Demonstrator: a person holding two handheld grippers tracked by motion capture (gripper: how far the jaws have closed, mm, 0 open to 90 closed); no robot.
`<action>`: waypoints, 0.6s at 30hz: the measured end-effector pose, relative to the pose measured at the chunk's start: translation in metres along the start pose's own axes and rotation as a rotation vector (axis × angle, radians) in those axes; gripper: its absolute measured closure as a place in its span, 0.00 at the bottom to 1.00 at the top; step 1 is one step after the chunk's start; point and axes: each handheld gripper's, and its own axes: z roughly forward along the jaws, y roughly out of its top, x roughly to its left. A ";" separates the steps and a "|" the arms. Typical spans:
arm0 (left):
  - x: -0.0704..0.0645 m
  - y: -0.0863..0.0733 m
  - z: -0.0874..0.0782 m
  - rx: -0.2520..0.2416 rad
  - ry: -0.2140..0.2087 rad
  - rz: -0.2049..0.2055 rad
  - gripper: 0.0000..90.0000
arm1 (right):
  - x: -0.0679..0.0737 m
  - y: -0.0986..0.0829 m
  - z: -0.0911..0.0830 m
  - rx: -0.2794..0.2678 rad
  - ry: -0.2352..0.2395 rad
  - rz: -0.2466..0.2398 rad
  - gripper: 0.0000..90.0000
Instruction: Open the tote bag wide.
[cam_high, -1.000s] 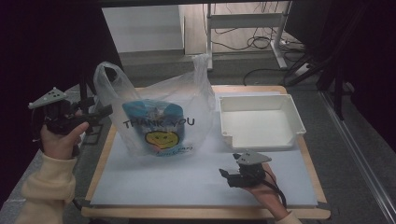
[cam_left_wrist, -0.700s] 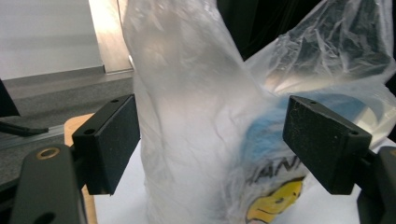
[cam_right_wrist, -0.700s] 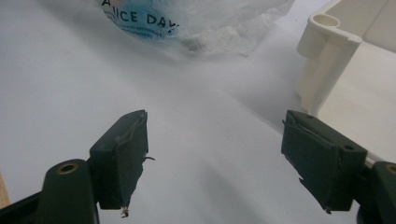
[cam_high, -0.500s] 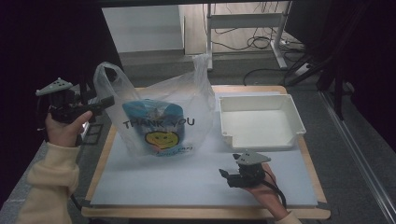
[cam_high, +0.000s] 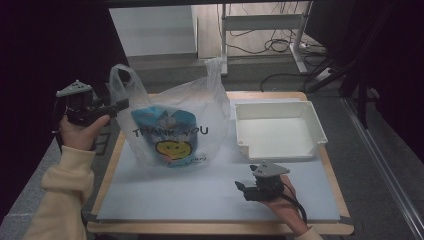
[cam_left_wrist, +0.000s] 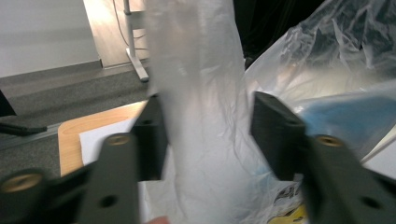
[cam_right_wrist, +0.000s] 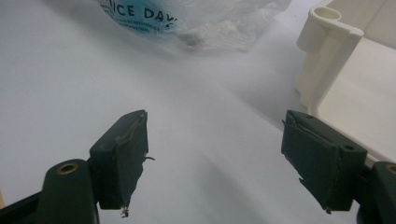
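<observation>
A clear plastic bag (cam_high: 200, 107) printed "THANK YOU" with a smiley stands on the white mat (cam_high: 175, 195). A blue package (cam_high: 165, 119) sits inside it. My left gripper (cam_high: 121, 104) is held up at the bag's left side. In the left gripper view the bag's left handle (cam_left_wrist: 201, 93) runs upright between my left gripper's (cam_left_wrist: 208, 130) parted jaws; the jaws are open around it, not pinching. My right gripper (cam_high: 239, 187) rests on the mat near the front edge. In the right gripper view it (cam_right_wrist: 215, 149) is open, with bare mat between the jaws.
A white tray (cam_high: 272, 104) with nothing in it sits at the back right of the mat; its corner post (cam_right_wrist: 327, 42) is just ahead and right of my right gripper. The bag's lower edge (cam_right_wrist: 201, 28) lies ahead of that gripper. Floor, desk legs and cables lie beyond the table.
My left gripper has risen and moved right toward the bag, and its jaws now straddle the left handle. The right gripper has stayed put.
</observation>
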 end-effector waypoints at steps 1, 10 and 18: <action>-0.001 0.000 0.000 0.003 0.000 0.005 0.59 | 0.000 0.000 0.000 0.000 0.000 0.000 0.26; -0.004 -0.002 -0.005 -0.021 0.014 0.028 0.93 | 0.001 -0.001 0.002 0.012 -0.006 -0.010 0.26; -0.008 -0.009 -0.014 -0.073 -0.003 0.028 0.96 | 0.002 -0.002 0.002 0.018 -0.012 -0.017 0.26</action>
